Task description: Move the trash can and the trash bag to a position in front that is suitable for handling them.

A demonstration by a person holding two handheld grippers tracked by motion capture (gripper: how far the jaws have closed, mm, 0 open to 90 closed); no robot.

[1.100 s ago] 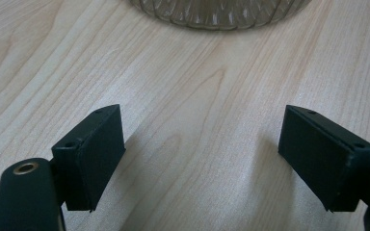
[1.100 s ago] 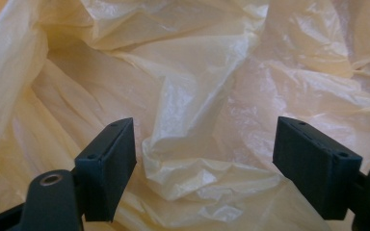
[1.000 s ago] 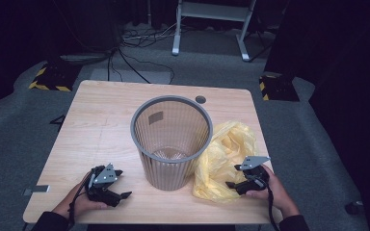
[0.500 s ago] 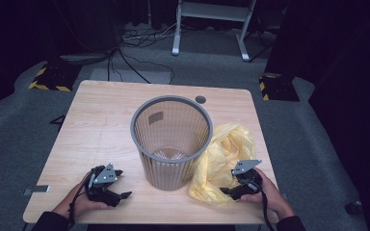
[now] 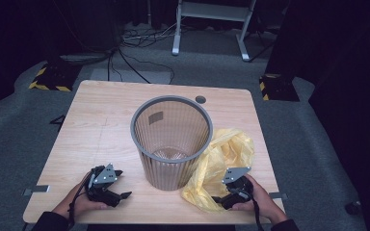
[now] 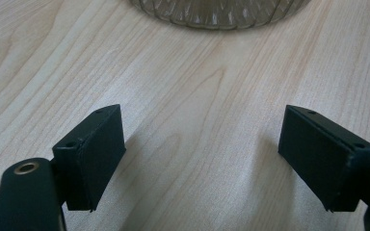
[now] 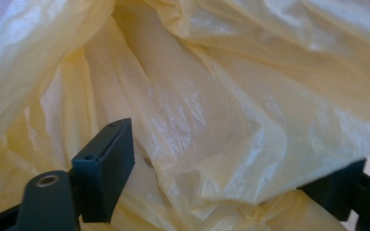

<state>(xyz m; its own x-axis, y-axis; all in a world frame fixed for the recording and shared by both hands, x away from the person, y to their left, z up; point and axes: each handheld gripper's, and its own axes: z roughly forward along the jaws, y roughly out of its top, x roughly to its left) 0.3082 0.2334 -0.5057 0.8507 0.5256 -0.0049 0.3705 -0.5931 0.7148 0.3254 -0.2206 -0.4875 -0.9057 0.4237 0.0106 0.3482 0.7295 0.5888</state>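
Note:
A grey ribbed wastebasket point(image 5: 172, 141) stands upright at the middle of the wooden table point(image 5: 101, 125), and its base point(image 6: 219, 12) shows at the top of the left gripper view. A crumpled yellow plastic bag point(image 5: 220, 163) lies against its right side. My right gripper point(image 5: 220, 198) is open, pushed into the bag point(image 7: 221, 120), with folds of plastic between its jaws and over the right one. My left gripper point(image 5: 123, 194) rests open on the table near the front left, nothing between its jaws point(image 6: 202, 163).
A round cable hole point(image 5: 200, 99) sits near the table's far edge. Grey floor surrounds the table, with cables point(image 5: 139, 67) and a white metal stand point(image 5: 212, 14) beyond it. Bare wood lies left of the basket.
My right gripper has moved left and forward into the yellow bag, and the bag's near edge has shifted with it. The left gripper has stayed in place.

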